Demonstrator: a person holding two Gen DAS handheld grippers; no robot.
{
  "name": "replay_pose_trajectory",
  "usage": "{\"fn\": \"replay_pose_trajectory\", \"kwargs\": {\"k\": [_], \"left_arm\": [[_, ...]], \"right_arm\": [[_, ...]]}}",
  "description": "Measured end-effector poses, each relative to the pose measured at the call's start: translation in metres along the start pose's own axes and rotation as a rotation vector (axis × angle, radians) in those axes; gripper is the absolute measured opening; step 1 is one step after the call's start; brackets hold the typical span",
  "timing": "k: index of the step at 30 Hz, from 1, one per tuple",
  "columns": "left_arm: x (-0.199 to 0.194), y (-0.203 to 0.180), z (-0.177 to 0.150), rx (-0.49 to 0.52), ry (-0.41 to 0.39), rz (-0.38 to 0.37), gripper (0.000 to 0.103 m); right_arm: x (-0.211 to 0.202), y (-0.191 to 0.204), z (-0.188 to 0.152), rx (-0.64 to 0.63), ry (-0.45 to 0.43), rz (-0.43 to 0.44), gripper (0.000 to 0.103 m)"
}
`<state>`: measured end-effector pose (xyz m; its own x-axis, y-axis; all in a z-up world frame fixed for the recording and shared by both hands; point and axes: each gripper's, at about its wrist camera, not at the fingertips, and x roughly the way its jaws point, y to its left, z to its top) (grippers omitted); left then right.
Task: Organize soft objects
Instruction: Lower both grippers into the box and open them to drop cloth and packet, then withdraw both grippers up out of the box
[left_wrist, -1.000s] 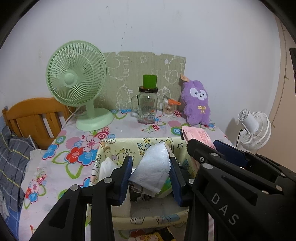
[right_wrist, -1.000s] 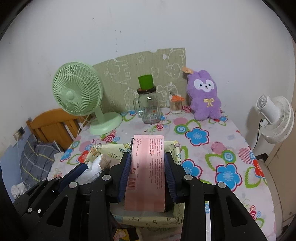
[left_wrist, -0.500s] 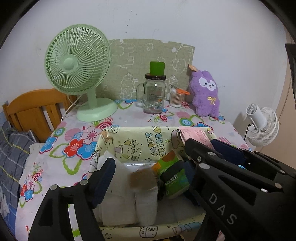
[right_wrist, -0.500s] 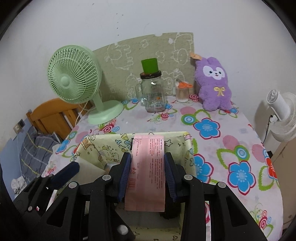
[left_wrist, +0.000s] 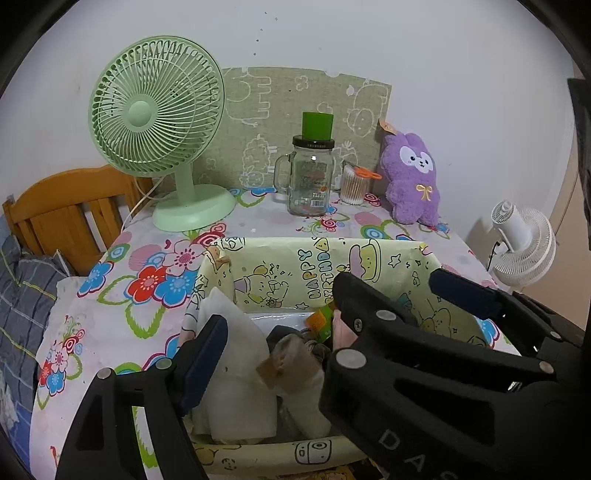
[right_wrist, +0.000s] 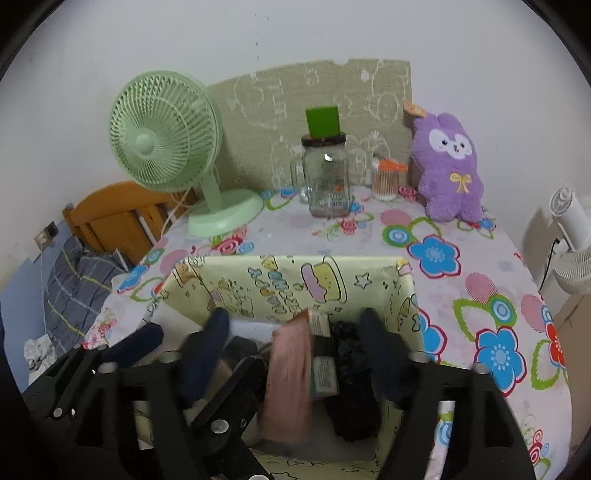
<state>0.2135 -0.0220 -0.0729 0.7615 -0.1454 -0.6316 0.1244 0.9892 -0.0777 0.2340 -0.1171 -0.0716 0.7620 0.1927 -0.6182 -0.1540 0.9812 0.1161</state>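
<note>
**Both soft packs released into the yellow box**

We find the flat pink soft pack standing on edge in the yellow cartoon-print paper-lined box, between the right gripper pads, untouched; those jaws have just been opening and stand wide. We judge it light, limp and slippery-wrapped; take it across its flat faces, mid-length. The left gripper has likewise just been opening, wide, above the white crumpled soft pack. Beyond the box stands a pale green desk fan.
</note>
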Motion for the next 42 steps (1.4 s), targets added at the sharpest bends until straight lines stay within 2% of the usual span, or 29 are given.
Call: {"fn": "replay_pose_trajectory", "kwargs": {"k": [6,20,42], "left_arm": [[-0.01,-0.002,-0.002,0.004,-0.013,0.029,0.09],[-0.053,-0.012,-0.01,0.003,-0.055,0.026,0.098],[-0.12,-0.038,-0.038,0.028,-0.107,0.033,0.102]], "right_arm": [[-0.009,0.001,-0.001,-0.008,-0.005,-0.007,0.085],[-0.06,0.004,-0.01,-0.005,-0.07,-0.051,0.101],[-0.142,0.004,-0.04,0.019,-0.117,-0.053,0.102]]}}
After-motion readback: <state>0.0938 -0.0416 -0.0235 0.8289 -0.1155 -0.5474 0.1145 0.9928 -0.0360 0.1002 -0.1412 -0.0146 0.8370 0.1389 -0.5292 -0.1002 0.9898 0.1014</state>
